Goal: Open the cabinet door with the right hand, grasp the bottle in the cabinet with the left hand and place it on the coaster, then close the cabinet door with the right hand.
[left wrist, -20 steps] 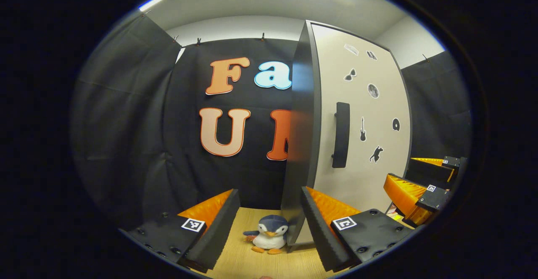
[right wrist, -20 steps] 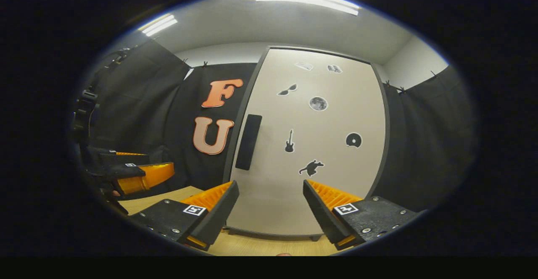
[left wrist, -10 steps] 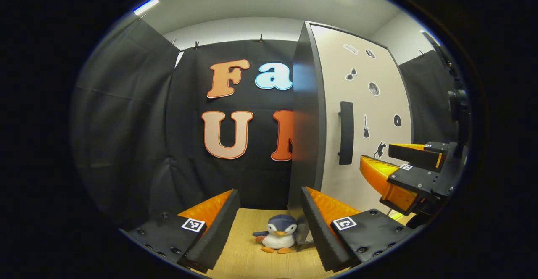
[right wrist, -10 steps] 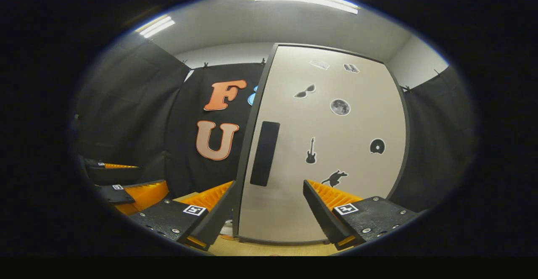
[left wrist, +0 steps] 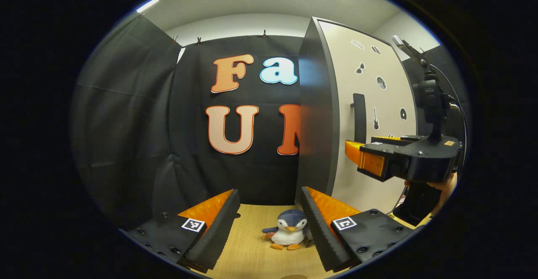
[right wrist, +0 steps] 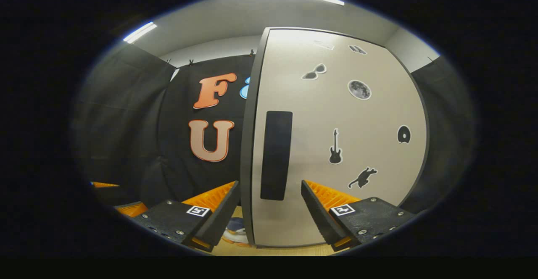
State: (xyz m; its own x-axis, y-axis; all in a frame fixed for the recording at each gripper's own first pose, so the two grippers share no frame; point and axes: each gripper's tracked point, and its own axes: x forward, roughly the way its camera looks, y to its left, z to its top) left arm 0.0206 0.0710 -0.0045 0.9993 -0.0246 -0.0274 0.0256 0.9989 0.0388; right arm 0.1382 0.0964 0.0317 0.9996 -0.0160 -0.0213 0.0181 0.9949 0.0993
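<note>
The jaws of the left gripper stand wide apart at the bottom of the left gripper view, with nothing between them but bare tabletop and, farther off, a plush penguin whose right flank is hidden behind the right-hand finger. The right gripper likewise has its jaws spread and empty at the bottom of the right gripper view; the dark handle of the cabinet door rises in the centre of that frame, above the gap, untouched as far as can be told. In the left gripper view the same gripper appears at the right edge, held by a hand that is mostly cut off, its fingers reaching toward the handle; whether they touch it is hard to make out. The door is shut, so the bottle stays hidden behind it. The coaster cannot be made out in either view.
</note>
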